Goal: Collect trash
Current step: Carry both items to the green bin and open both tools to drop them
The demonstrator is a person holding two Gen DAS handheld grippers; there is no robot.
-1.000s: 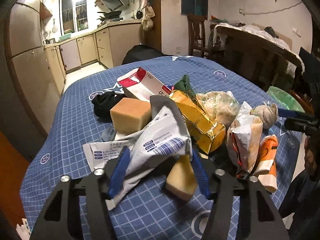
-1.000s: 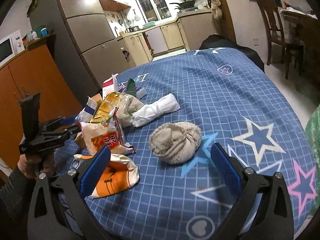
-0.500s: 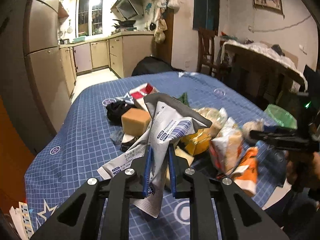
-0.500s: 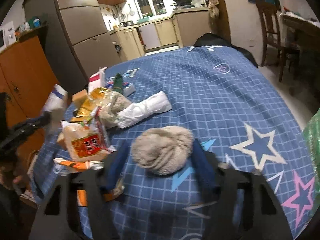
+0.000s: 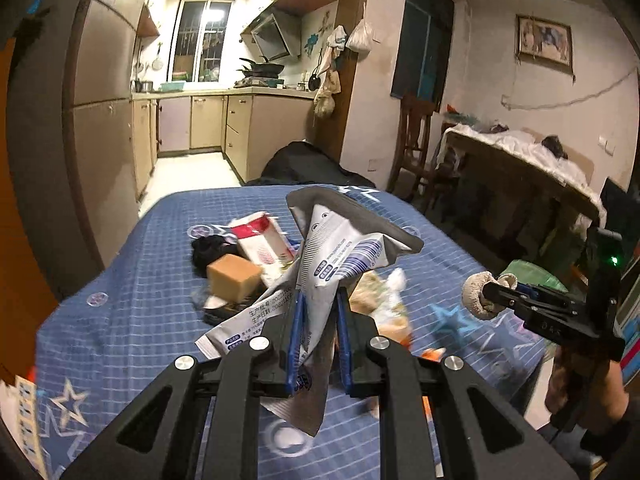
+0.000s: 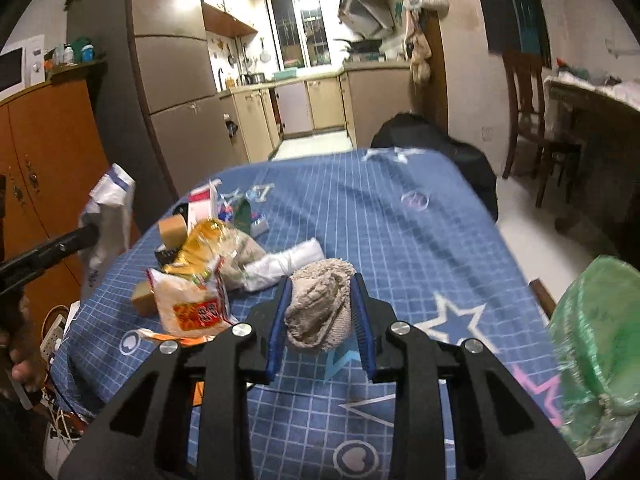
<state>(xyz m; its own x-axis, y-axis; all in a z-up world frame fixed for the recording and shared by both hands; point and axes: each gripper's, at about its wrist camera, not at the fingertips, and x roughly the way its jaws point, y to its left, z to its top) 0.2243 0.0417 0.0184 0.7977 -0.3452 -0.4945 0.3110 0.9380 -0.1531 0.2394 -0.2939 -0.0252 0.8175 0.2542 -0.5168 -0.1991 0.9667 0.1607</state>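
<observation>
the left gripper is closed tight on a crumpled white and grey foil pouch printed with blue bands and small text; the blue pads pinch its narrow middle, its wide top flares open above them and a torn end hangs below, so the whole pouch is up off the table. the right gripper is clamped around a beige knitted sock ball, soft and ribbed, rolled into a rough lump that fills the gap between its blue pads; in the left wrist view the same ball shows raised above the right edge of the table.

the table carries a blue cloth with a white grid and star prints. the rest of the litter lies in a loose heap to the left of the sock ball and beyond the pouch: a creased snack bag with an orange label nearest, a shiny yellow foil pack behind it, a knotted white plastic bag just left of the ball, a tan sponge-like block, a red and white carton and a black crumpled cloth farther off. a flat orange wrapper peeks out under the snack bag at the near left edge.

a translucent green plastic bag bulges at the near right, off the table edge. far behind stand beige kitchen cabinets and a wooden chair.
</observation>
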